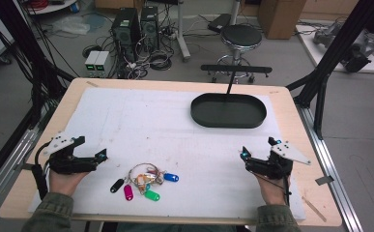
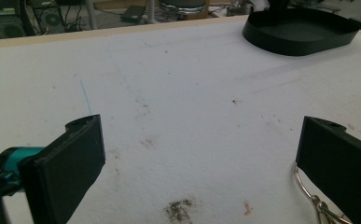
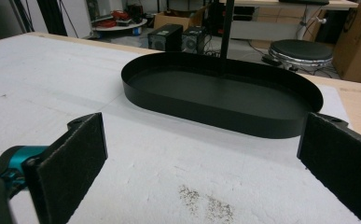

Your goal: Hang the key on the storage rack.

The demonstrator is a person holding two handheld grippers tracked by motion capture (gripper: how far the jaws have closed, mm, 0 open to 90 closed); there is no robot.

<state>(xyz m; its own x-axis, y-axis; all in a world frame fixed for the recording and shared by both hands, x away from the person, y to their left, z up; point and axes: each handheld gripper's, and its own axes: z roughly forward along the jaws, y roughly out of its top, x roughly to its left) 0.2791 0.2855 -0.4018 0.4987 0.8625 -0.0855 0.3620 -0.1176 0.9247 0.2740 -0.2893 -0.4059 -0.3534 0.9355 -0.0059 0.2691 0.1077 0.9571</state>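
Note:
A bunch of keys (image 1: 143, 178) on a wire ring lies on the white sheet near the front edge, with black, magenta, green and blue tags fanned around it. My left gripper (image 1: 93, 147) rests on the sheet just left of the bunch, open and holding nothing. In the left gripper view its jaws (image 2: 201, 154) stand wide apart, and the wire ring (image 2: 303, 184) peeks out beside the right jaw. A black oval tray (image 1: 228, 123) sits empty at the back right. My right gripper (image 1: 258, 147) is open in front of the tray (image 3: 192, 109), its jaws (image 3: 201, 154) spread wide over bare sheet.
The white sheet (image 1: 141, 125) covers most of the wooden table. A thin black post (image 1: 230, 82) rises behind the tray. A wooden stick (image 1: 315, 209) lies at the front right corner. Beyond the table are a stool (image 1: 241, 36), computer towers (image 1: 129, 26) and cables.

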